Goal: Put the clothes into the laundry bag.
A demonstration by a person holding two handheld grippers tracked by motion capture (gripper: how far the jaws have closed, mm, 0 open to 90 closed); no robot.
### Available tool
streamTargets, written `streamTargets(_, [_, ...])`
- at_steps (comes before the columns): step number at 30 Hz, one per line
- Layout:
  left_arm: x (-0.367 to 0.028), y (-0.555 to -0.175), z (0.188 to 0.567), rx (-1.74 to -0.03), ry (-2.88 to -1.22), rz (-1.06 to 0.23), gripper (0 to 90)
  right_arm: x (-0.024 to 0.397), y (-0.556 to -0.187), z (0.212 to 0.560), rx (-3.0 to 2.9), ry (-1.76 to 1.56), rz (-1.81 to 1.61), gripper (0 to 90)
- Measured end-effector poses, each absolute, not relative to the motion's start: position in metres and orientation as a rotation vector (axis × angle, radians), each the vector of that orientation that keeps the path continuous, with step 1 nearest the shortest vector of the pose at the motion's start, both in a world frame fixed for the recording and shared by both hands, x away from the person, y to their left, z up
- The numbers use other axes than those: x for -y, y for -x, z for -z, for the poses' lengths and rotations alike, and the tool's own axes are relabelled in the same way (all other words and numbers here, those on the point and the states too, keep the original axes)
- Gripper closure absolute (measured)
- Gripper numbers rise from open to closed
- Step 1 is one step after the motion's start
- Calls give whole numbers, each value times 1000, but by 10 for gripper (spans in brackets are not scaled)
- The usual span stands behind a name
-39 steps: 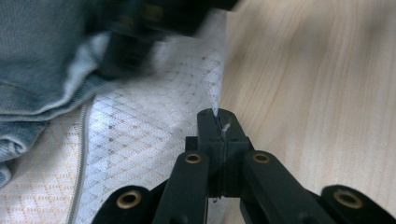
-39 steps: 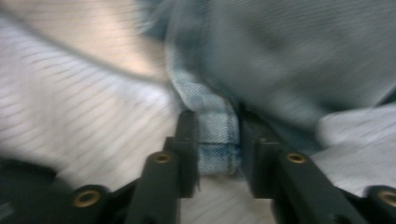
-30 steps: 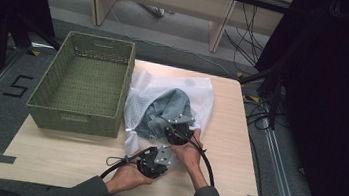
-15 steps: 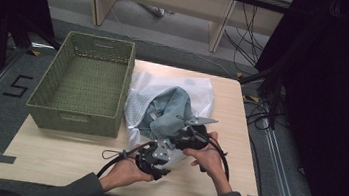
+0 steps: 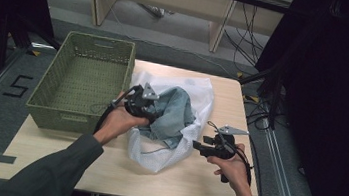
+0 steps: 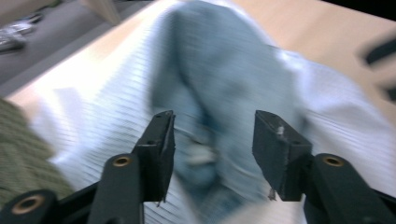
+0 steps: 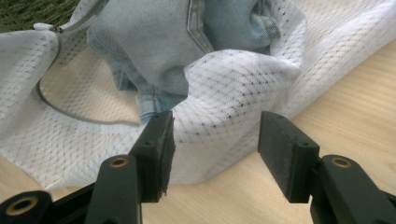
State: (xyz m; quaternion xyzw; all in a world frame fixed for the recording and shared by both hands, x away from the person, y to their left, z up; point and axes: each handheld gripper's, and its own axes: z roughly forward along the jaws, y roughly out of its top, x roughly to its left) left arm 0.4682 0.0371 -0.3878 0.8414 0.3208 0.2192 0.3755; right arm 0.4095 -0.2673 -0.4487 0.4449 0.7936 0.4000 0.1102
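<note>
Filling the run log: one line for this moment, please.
left gripper: open, over jeans | right gripper: open, beside mesh bag | jeans partly in bag | basket: left of the bag

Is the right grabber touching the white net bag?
Apart. In the right gripper view, the right gripper's open jaws sit short of the white mesh bag, bare table between; the high view shows a gap too.

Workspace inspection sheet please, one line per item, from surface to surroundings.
Surface: wooden table, bare near the front edge.
Job's things: blue denim garment half inside white mesh bag.
Clutter: green basket, empty, on the table's left.
Grippers: left tongs open, over the denim; right tongs open, facing the bag, gripping nothing.
Cables: black gripper cable at the left hand.
Surroundings: floor cables, desk legs behind.
</note>
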Motion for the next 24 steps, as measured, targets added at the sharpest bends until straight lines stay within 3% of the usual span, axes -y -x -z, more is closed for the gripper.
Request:
streamTargets(13, [-22, -527, 399, -930, -2259, -612, 658, 260, -408, 452, -2361, -1303, -1163, 465])
streamTargets(18, [-20, -535, 402, -950, -2263, -620, 882, 261, -410, 451, -2346, -1265, -1161, 466])
streamTargets(24, [-32, -519, 372, -828, -2181, -615, 890, 264, -411, 449, -2334, -1257, -1170, 470])
